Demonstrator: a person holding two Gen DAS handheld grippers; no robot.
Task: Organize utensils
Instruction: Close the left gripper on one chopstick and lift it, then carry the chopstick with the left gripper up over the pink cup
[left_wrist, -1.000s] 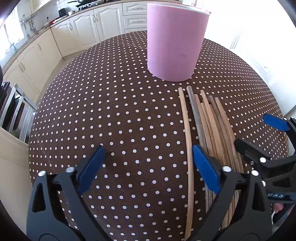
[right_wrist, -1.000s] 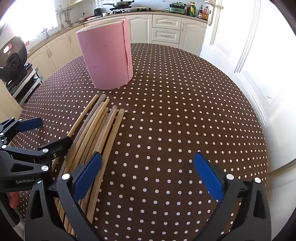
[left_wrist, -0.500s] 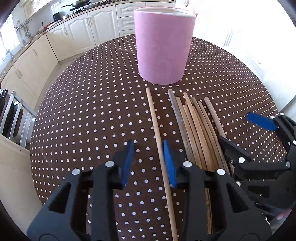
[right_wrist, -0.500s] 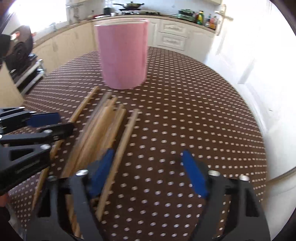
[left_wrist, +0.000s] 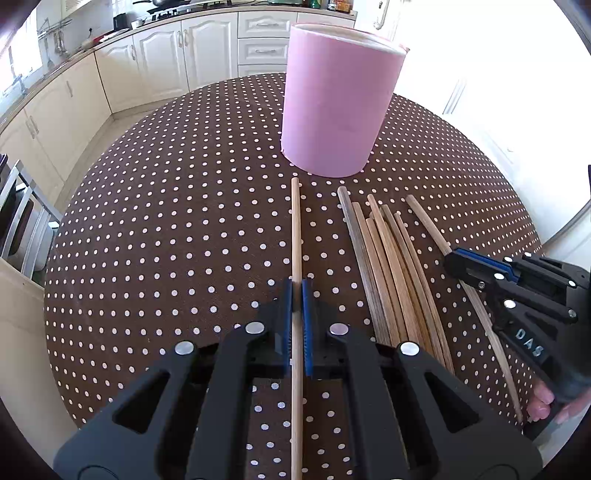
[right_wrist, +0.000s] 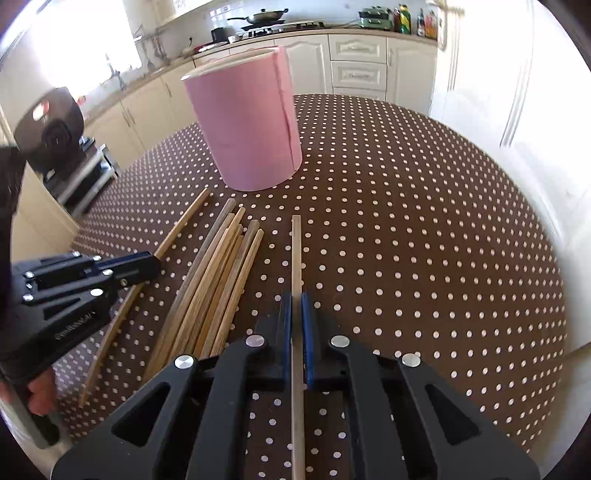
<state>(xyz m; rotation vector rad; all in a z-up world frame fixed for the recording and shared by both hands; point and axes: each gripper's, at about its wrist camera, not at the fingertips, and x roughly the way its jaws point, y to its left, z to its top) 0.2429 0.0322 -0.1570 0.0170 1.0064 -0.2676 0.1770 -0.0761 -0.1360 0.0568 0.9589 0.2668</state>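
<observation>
Several wooden chopsticks lie in a bundle on the brown dotted tablecloth, short of a tall pink cylinder holder. My left gripper is shut on one pale chopstick drawn off to the bundle's left. In the right wrist view my right gripper is shut on another chopstick, to the right of the bundle. The pink holder stands beyond. Each gripper also shows in the other's view: the right gripper and the left gripper.
The round table has a brown cloth with white dots. White kitchen cabinets and a counter run behind. A chair stands at the left edge, and a dark appliance sits on a stand. A person's fingers hold the left gripper's handle.
Both grippers went from wide open to shut, each closing on a single chopstick. The two gripped chopsticks now lie apart from the bundle, one on each side.
</observation>
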